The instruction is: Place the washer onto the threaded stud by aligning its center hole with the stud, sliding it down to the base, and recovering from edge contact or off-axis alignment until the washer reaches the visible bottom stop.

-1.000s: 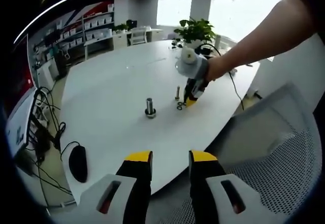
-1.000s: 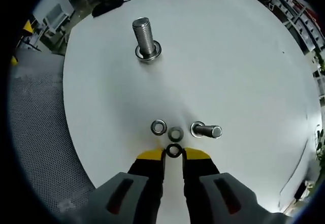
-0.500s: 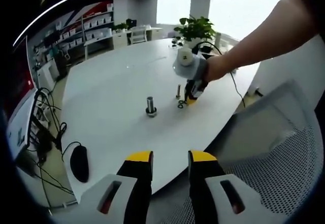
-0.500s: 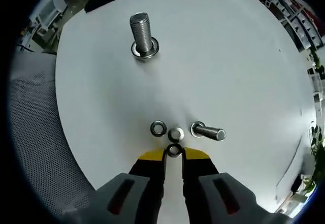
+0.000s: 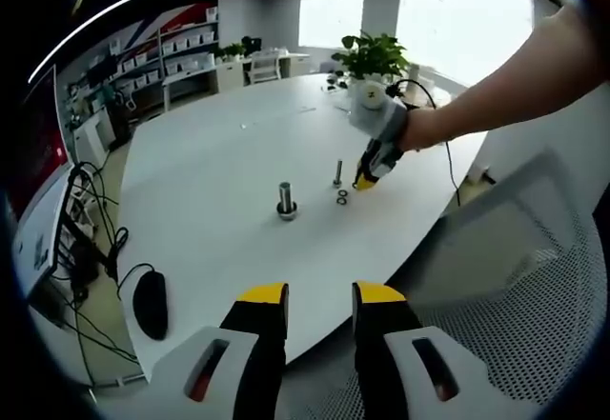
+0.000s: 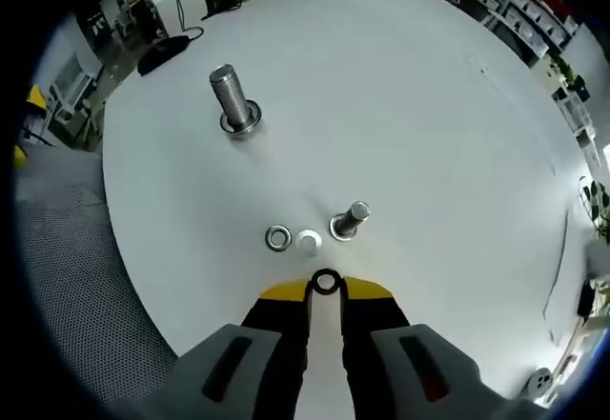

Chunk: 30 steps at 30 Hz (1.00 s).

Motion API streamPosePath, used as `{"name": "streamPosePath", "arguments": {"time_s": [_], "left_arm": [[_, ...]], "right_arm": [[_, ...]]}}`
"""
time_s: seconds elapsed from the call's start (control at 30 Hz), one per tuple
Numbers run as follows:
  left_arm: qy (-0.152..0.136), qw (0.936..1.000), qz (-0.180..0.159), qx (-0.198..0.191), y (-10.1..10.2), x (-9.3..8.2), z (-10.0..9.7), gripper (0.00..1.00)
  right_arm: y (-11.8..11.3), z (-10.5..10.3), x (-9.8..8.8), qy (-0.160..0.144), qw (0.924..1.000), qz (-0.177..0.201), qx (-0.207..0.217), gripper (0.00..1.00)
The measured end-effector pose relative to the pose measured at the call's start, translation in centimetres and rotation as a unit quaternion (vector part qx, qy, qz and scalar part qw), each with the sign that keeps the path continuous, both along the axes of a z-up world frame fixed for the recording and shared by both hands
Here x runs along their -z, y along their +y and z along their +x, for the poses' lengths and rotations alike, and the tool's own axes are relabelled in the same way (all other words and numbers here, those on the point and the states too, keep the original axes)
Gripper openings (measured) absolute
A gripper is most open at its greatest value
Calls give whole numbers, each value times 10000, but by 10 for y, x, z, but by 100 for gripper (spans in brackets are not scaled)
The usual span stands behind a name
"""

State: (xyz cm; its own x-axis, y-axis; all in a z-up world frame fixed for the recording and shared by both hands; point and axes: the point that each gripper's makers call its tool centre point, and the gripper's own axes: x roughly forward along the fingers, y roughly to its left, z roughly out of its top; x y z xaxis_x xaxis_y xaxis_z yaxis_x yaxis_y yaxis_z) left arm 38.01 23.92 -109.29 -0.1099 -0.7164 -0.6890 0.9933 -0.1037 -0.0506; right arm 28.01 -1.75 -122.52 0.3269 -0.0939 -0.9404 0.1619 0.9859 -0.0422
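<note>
**Washer pinched in the right gripper, above the table**

In the right gripper view, the right gripper (image 6: pixel 325 290) sits at the bottom centre of the frame with its yellow-tipped jaws closed on a dark washer (image 6: pixel 325 282), which stands out just past the tips. Just above it in the frame, on the white table (image 6: pixel 419 115), lie a second washer (image 6: pixel 277 239) and a pale washer (image 6: pixel 308 241) side by side, with a small stud (image 6: pixel 349 221) standing just right of them. A larger threaded stud (image 6: pixel 233 102) stands upright on its base at upper left, well apart from the held washer.

In the left gripper view, the left gripper (image 5: pixel 319 296) is at the bottom centre, over the near table edge, its jaws parted with nothing between them. The right gripper shows right of centre, held by a hand (image 5: pixel 419 130), tip down near the small stud. A computer mouse (image 5: pixel 147 304) lies at lower left, and a potted plant (image 5: pixel 372 56) stands at the top.
</note>
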Motion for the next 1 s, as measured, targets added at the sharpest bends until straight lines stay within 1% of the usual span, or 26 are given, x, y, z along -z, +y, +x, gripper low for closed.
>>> {"name": "streamPosePath", "arguments": {"time_s": [0.03,0.07,0.2,0.27,0.37,0.4,0.43,0.47,0.5,0.53,0.57,0.6,0.67,0.77,0.8,0.87,0.9,1.0], "left_arm": [[0,10000,1,2,0,0,1,25],[13,10000,-4,0,0,0,1,25],[61,10000,8,-16,0,0,0,25],[24,10000,38,-4,1,2,0,25],[3,10000,13,-33,0,3,2,25],[4,10000,12,-47,0,3,2,25],[-7,10000,20,-55,0,3,2,25],[-2,10000,21,-63,0,3,2,25],[6,10000,11,-64,0,2,1,25],[-4,10000,8,-68,0,2,1,25],[-14,10000,14,-62,0,2,1,25],[-18,10000,21,-56,0,3,1,25],[-23,10000,29,-54,0,2,0,25],[9,10000,27,-63,-1,3,1,25],[5,10000,27,-64,-1,3,1,25],[-3,10000,31,-68,0,3,2,25],[0,10000,33,-71,-1,4,2,25],[-1,10000,37,-65,-1,4,2,25]], "right_arm": [[2,1,-8,-61,10000,-7,8,14],[12,0,-19,-103,9999,-20,0,14],[8,6,-35,-286,9995,-117,-7,14],[0,9,-35,-350,9993,-156,-26,14],[-1,11,-37,-415,9990,-145,-54,14],[-6,11,-32,-428,9989,-131,-139,14],[-9,10,-31,-372,9989,-216,-187,14],[-9,12,-31,-343,9986,-281,-276,14],[-9,13,-32,-382,9986,-268,-256,14],[2,6,-40,-442,9984,-262,-233,14],[1,6,-41,-455,9983,-278,-234,14],[-6,9,-37,-475,9981,-293,-250,14],[-6,11,-34,-521,9978,-225,-352,14],[-9,9,-39,-567,9970,-331,-404,14],[-8,12,-44,-653,9965,-343,-384,14],[-10,19,-47,-735,9956,-395,-434,14],[-9,23,-49,-821,9942,-434,-536,14],[-8,26,-51,-821,9937,-475,-605,14]]}}
